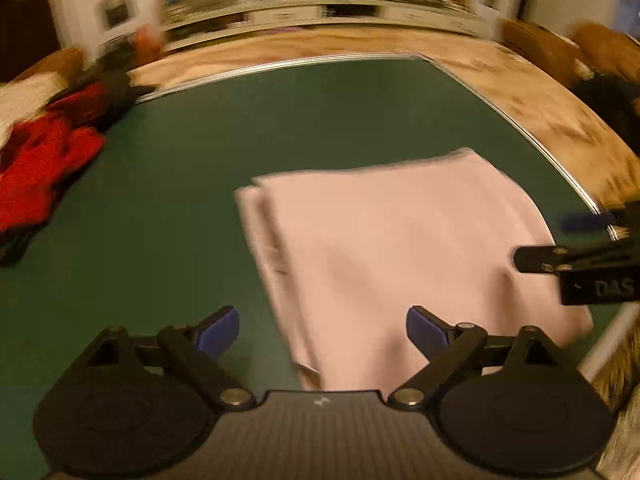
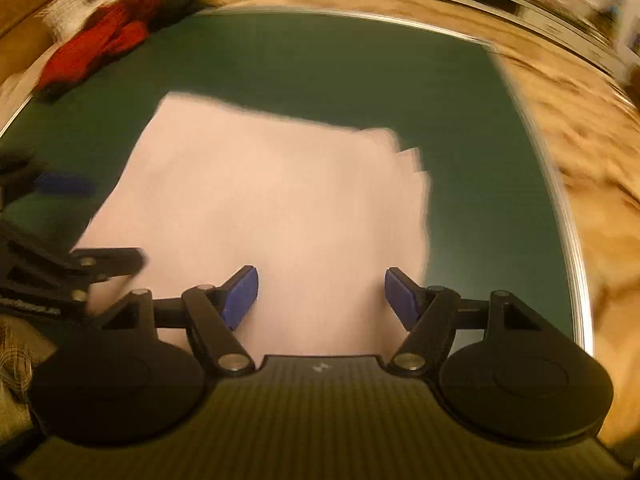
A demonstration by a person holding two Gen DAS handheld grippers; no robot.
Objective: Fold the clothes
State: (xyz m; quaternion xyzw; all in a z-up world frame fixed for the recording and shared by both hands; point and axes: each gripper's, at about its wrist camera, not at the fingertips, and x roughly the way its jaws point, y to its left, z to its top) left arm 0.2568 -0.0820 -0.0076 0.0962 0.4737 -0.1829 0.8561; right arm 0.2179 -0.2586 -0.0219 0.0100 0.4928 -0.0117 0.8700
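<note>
The pink garment (image 1: 400, 256) lies folded flat near the green desk's (image 1: 280, 120) right edge; both the left tongs (image 1: 322, 330) and right tongs (image 2: 320, 294) stand wide and empty above it, apparently letting go; red clothes (image 1: 44, 168) wait at the far left corner.

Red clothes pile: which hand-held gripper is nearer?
Left. The left hand-held gripper sits at the pink cloth's edge on the side of the red clothes pile; the right hand-held gripper is over the cloth's far side. Neither touches the pile.
</note>
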